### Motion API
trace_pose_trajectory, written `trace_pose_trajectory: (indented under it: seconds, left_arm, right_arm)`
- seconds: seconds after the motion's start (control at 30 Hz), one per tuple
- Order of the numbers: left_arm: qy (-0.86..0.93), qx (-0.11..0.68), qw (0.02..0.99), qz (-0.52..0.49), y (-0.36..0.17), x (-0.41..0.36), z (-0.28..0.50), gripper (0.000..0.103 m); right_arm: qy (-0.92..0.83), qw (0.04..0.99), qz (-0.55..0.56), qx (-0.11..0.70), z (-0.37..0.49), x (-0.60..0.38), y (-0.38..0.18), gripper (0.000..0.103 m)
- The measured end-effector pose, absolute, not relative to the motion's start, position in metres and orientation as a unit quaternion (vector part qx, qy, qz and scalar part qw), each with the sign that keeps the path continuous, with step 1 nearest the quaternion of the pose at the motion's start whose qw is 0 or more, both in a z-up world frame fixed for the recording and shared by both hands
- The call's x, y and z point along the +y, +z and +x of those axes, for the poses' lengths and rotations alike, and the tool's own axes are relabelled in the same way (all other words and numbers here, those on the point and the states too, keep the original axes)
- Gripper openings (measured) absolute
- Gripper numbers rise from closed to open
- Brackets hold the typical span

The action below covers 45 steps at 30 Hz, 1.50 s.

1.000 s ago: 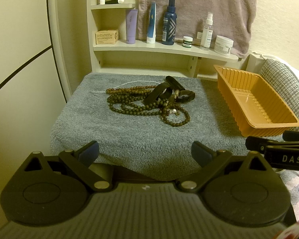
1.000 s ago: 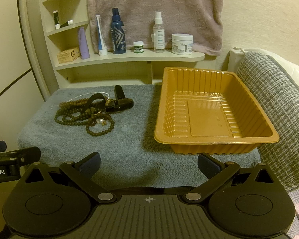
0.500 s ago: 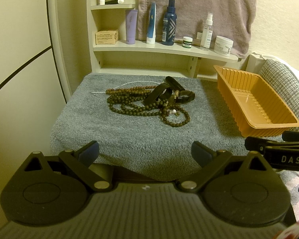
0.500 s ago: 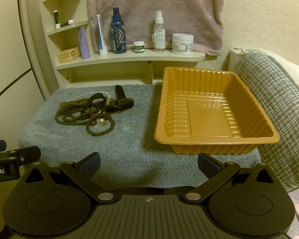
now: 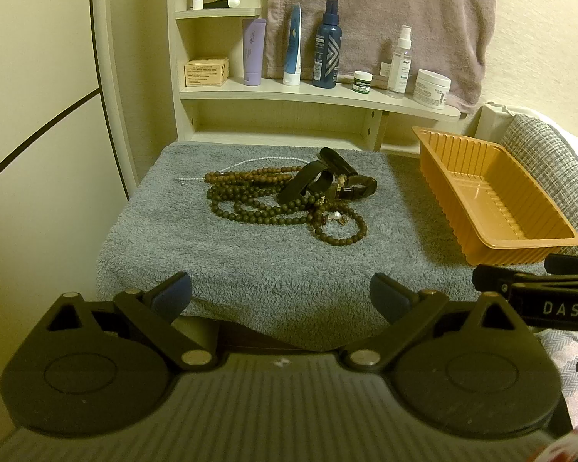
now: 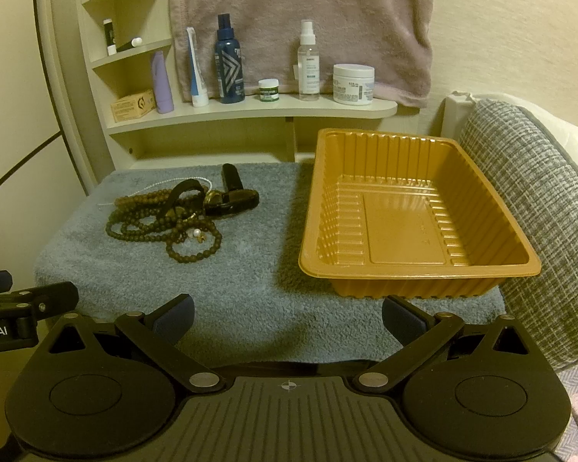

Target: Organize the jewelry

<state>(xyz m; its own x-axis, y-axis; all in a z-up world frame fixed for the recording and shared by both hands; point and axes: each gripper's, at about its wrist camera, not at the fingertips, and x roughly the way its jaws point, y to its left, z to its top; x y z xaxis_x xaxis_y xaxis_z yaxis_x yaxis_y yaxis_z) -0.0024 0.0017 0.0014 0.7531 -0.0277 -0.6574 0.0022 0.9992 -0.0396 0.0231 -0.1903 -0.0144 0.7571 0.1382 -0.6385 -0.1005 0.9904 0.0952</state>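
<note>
A tangled pile of jewelry lies on a grey towel [image 5: 250, 261]: brown bead necklaces [image 5: 250, 208], a black-strapped watch [image 5: 327, 177], a thin white bead chain [image 5: 196, 178] and a small pearl piece [image 5: 335, 215]. The pile also shows in the right wrist view [image 6: 165, 219]. An empty orange plastic tray [image 6: 416, 273] stands on the towel's right side, also in the left wrist view [image 5: 520, 242]. My left gripper [image 5: 281, 292] is open and empty, short of the towel's front edge. My right gripper [image 6: 287, 315] is open and empty, in front of the tray.
A shelf [image 5: 312, 94] behind the towel holds bottles, tubes, jars and a small box. A pink towel [image 6: 300, 19] hangs on the wall. A grey woven cushion [image 6: 535, 208] lies to the right of the tray. A cream wall panel stands at the left.
</note>
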Motion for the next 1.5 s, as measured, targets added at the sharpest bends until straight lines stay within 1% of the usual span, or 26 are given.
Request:
trace_pose_trajectory:
  seconds: [0.43,0.8,1.07,1.1,1.13,1.17,1.23,1.3,1.37,1.4,1.47,1.5]
  left_arm:
    - [-0.01,0.352,0.936,-0.026,0.005,0.003,0.001,0.098]
    - [-0.026,0.352,0.935,-0.037,0.015,0.004,0.038,0.098]
    - [-0.052,0.363,0.928,-0.061,0.006,-0.005,0.074,0.098]
    - [-0.052,0.366,0.927,-0.063,0.002,-0.007,0.078,0.098]
    - [-0.053,0.369,0.926,-0.065,-0.001,-0.008,0.082,0.098]
    - [-0.055,0.372,0.924,-0.067,-0.005,-0.009,0.085,0.098]
    - [-0.057,0.375,0.923,-0.065,-0.012,-0.014,0.091,0.098]
    - [-0.061,0.373,0.924,-0.054,-0.016,-0.021,0.096,0.098]
    - [-0.065,0.368,0.927,-0.045,-0.018,-0.027,0.101,0.097]
    - [-0.068,0.365,0.928,-0.043,-0.019,-0.029,0.102,0.097]
    - [-0.075,0.359,0.929,-0.043,-0.022,-0.034,0.106,0.097]
    - [-0.08,0.355,0.931,-0.043,-0.023,-0.036,0.106,0.097]
  right_arm:
    - [0.051,0.941,0.045,0.332,0.021,-0.202,-0.012,0.103]
    - [-0.026,0.955,0.075,0.286,0.036,-0.279,0.009,0.102]
    - [-0.083,0.951,0.058,0.293,0.061,-0.349,0.003,0.101]
    - [-0.085,0.949,0.055,0.299,0.065,-0.356,-0.001,0.098]
    - [-0.083,0.947,0.055,0.306,0.069,-0.361,-0.004,0.087]
    - [-0.079,0.944,0.059,0.314,0.074,-0.368,-0.009,0.081]
    - [-0.071,0.94,0.067,0.327,0.081,-0.376,-0.018,0.08]
    - [-0.063,0.938,0.069,0.335,0.088,-0.381,-0.025,0.076]
    - [-0.053,0.935,0.073,0.343,0.094,-0.385,-0.032,0.063]
    - [-0.044,0.933,0.08,0.348,0.098,-0.388,-0.036,0.06]
    - [-0.035,0.929,0.093,0.357,0.104,-0.391,-0.042,0.05]
    - [-0.031,0.927,0.099,0.36,0.106,-0.392,-0.045,0.048]
